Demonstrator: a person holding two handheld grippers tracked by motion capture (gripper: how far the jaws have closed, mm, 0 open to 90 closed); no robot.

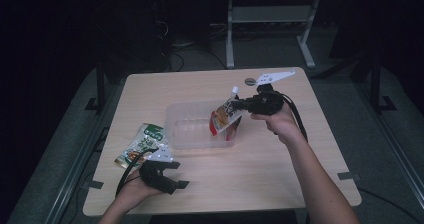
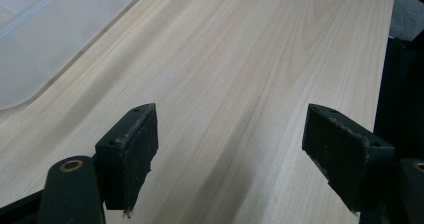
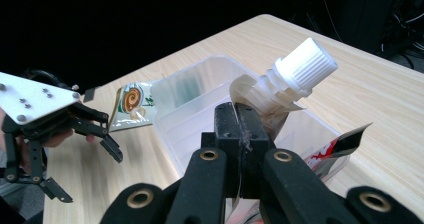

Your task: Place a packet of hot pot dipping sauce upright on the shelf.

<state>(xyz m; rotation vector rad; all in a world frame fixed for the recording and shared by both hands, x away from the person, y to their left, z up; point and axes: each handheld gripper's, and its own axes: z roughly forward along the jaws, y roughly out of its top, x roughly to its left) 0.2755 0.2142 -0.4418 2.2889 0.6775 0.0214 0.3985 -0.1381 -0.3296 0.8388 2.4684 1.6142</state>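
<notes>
Centrally, right gripper (image 3: 240, 126): jaws pressed together on the upper edge of the spouted pouch (image 1: 225, 116), just below its neck.
Pouch axis: long axis tilted; white cap (image 3: 306, 64) pointed up and away from the person, red-printed lower end hung down.
Pouch position: lower end inside the clear tub (image 1: 192, 126), at its right end, cap above the rim.
Tub contents: apart from the pouch, none could be made out.
Left gripper (image 1: 170, 176): jaws apart, nothing between them, low over the table (image 2: 240, 59) near its front edge.
Green packet (image 1: 142, 144): flat on the table, just left of the tub.
View differences: right gripper view showed the ribbed cap and the pinch; high view showed the tub's whole outline.
</notes>
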